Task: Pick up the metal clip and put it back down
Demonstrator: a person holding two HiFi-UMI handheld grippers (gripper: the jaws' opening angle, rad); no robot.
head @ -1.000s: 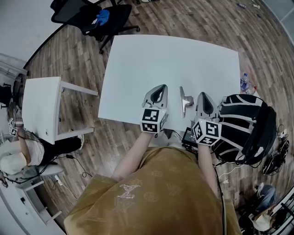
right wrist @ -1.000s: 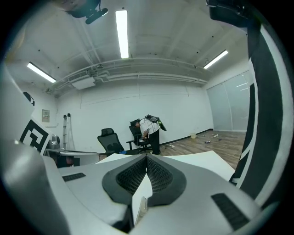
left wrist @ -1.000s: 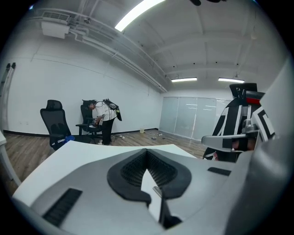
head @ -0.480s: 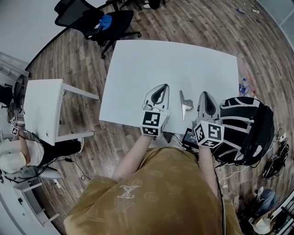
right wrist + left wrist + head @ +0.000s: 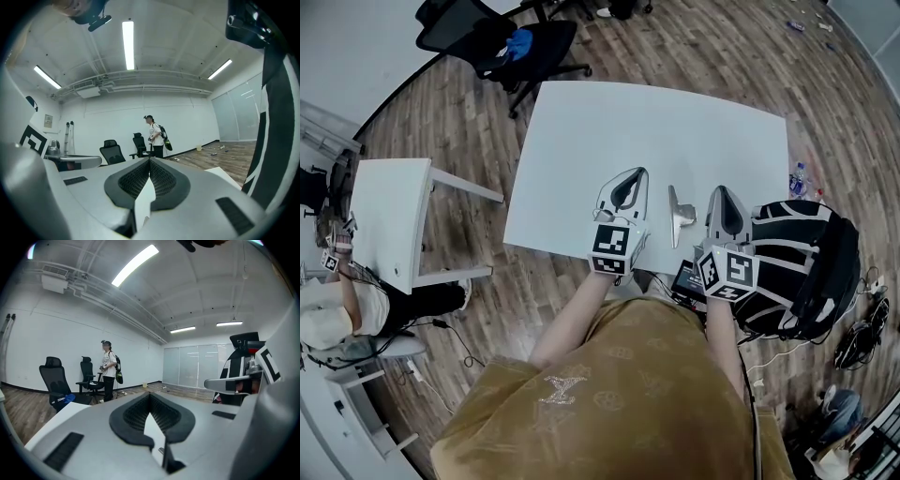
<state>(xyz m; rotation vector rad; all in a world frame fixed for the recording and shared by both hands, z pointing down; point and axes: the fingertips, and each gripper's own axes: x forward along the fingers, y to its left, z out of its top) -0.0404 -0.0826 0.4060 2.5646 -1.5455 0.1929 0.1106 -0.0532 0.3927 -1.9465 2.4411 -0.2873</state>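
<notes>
While the head view looks steeply down on a white rectangular table (image 5: 609,131), the silver metal clip (image 5: 678,214) lies on the table's near part, between the two grippers and apart from both. The left gripper (image 5: 630,183), grey with a black-and-white marker cube at its back, is held over the table's near edge just left of the clip. The right gripper (image 5: 720,197), of the same build, is just right of it. Both are carried by a person in a mustard-yellow shirt (image 5: 619,394). A black-and-white striped backpack (image 5: 797,258) sits by the table's near right corner on the brown wooden floor (image 5: 694,37). A black office chair with a blue thing on its seat (image 5: 502,37) stands beyond the far left corner, and a small white side table (image 5: 384,216) stands well off to the left.

The left gripper view looks roughly level across the room. Its ribbed black pads (image 5: 133,416) meet at the tips, clenched on nothing, and the clip does not show between them. Past the jaws a standing person with a backpack (image 5: 108,373) is beside two black swivel chairs (image 5: 54,380) against a white wall, under long ceiling strip lights (image 5: 136,263).

The right gripper view also looks across the room. Its own dark ribbed pads (image 5: 129,180) are pressed together at the tips, with nothing gripped. The standing person and the swivel chairs show beyond them, and part of the white table shows low at the right.
</notes>
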